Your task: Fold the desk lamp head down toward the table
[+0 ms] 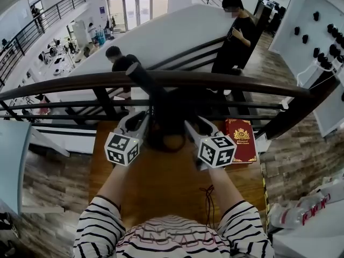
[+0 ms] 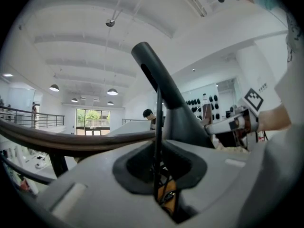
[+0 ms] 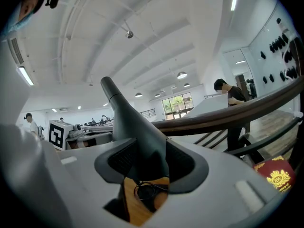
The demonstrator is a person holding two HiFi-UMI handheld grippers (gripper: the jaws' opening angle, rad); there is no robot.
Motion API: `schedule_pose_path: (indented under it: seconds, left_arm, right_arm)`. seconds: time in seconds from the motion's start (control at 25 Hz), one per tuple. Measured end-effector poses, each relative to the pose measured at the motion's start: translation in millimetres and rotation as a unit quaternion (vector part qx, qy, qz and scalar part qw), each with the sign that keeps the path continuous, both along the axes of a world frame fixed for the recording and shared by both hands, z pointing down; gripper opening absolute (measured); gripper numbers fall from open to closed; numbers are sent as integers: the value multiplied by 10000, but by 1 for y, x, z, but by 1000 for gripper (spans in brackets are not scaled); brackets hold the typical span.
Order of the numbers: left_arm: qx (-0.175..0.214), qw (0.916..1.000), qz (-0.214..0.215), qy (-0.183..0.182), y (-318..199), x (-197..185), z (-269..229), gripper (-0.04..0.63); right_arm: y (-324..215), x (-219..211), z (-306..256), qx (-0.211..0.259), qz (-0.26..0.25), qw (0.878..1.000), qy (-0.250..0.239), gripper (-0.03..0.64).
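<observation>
Lamp (image 1: 167, 112) stands pinched in left gripper (image 1: 141, 121) and right gripper (image 1: 194, 127) alike.

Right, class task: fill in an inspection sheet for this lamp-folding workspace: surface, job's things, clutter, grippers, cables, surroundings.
Surface: wooden table, brown top.
Job's things: dark desk lamp, arm raised at a slant.
Clutter: red book on the table, right of the lamp.
Grippers: right gripper clamps the lamp's thick body with its tongs; left gripper has its tongs closed on a thin dark strip of the lamp.
Cables: dark cord lying on the table near the right forearm.
Surroundings: wooden railing beyond the table; people past it; plastic bottles at right.
</observation>
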State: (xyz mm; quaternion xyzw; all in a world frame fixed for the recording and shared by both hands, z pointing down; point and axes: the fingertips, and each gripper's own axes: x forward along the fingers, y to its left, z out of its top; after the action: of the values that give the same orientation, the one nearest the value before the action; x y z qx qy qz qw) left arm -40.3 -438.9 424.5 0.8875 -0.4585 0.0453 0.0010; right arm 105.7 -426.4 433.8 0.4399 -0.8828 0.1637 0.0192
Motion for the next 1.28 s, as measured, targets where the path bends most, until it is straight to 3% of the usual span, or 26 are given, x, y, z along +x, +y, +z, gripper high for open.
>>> schedule_pose_path:
  seconds: [0.64,0.76,0.88,1.28]
  left_arm:
    - [-48,9996,75,267,61,-5,0,54]
    - [-22,9991,110,419,76,-1,2,54]
    - [-14,9984,159,550,89,3,4,51]
    - [-317,9960,369,754,135,6,21,19]
  right_arm:
    - [59,8,23,-472,82,9982,-358,155]
    - [74,14,31,-483,187,9978,-422,114]
    - [89,16,39,-529,205,9972,-497,13]
    - [136,18,54,-538,433,9953,-681,2]
